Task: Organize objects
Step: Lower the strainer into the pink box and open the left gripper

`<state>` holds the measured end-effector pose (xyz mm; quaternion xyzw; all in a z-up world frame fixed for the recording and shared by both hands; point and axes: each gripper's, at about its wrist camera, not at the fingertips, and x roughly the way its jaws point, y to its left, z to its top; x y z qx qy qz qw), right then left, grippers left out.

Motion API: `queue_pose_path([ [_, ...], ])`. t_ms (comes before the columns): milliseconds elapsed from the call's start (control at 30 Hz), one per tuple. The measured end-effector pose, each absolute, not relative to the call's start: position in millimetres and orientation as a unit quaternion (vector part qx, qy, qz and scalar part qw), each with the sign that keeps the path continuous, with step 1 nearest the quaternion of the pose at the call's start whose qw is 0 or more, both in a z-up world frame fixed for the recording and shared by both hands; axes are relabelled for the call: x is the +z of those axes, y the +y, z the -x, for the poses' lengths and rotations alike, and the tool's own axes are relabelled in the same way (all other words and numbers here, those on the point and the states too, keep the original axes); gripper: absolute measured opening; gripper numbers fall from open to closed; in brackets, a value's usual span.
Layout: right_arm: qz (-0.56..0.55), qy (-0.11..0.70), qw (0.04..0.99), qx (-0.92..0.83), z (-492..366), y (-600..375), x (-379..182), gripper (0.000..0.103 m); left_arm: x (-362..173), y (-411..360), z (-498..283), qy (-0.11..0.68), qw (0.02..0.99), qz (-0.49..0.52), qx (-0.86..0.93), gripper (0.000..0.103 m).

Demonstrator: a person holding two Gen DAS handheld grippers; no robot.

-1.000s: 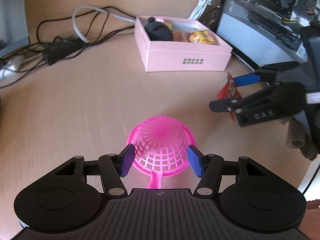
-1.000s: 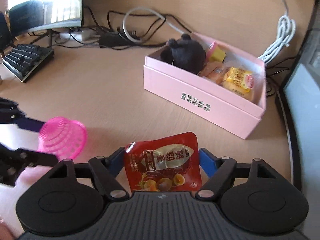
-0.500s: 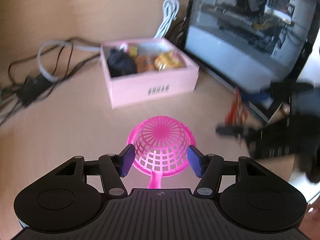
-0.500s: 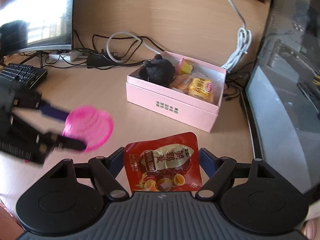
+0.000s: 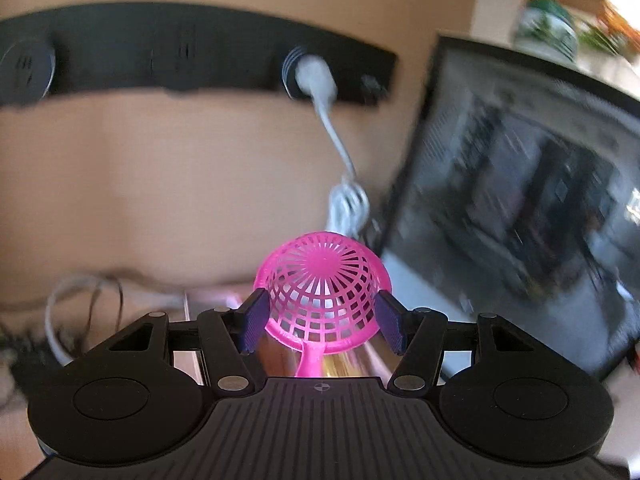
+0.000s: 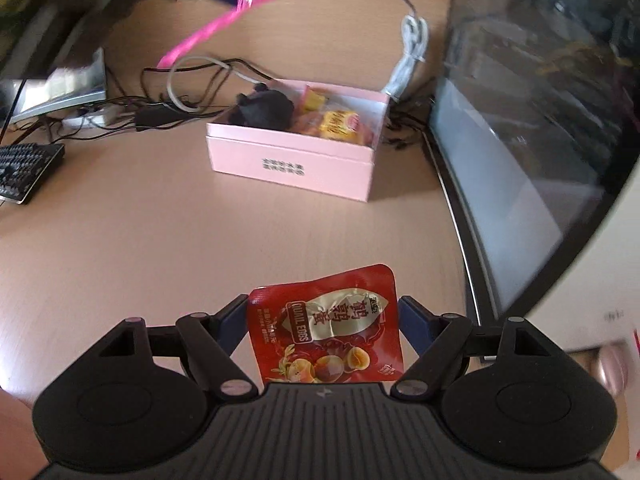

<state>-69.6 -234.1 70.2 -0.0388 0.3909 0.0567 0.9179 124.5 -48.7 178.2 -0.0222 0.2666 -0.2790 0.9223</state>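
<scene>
A pale wood tabletop (image 6: pixel 160 248) fills most of the right wrist view. A pink box (image 6: pixel 292 160) sits on it above centre. A black keyboard (image 6: pixel 24 168) lies at the left edge. Black and grey cables (image 6: pixel 192 92) tangle at the upper left, behind the box. A coiled white cable (image 6: pixel 412 44) lies at the upper right, beside a glass-sided case (image 6: pixel 520 160) standing along the right.

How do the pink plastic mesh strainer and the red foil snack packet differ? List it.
The pink plastic mesh strainer is a domed open lattice with a handle; the red foil snack packet is flat, sealed and printed. The strainer is rigid plastic, the packet soft foil. Shared: each is clamped in a hand-held gripper, strainer left, packet right.
</scene>
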Motion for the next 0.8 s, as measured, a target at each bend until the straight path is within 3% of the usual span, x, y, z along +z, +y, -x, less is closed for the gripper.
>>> queue_pose_path([
  [167,0.028,0.398,0.916,0.049,74.5,-243.0,65.7,0.079,167.0,-59.4,-179.9,0.249,0.928,0.084,-0.264,0.063],
  [333,0.033,0.4,0.915,0.042,70.7,-244.5,62.8,0.079,121.9,-70.1,-211.1,0.274,0.915,0.135,-0.262,0.064],
  [567,0.038,0.402,0.914,0.045,61.3,-248.0,62.6,0.079,61.1,-100.6,-229.9,0.37,0.892,0.08,-0.246,0.062],
  [667,0.044,0.401,0.914,0.048,56.8,-248.5,63.2,0.079,53.9,-100.4,-226.2,0.369,0.894,0.074,-0.242,0.062],
  [800,0.055,0.392,0.917,0.054,46.6,-248.0,70.1,0.079,68.6,-74.3,-210.3,0.339,0.898,0.143,-0.242,0.062],
])
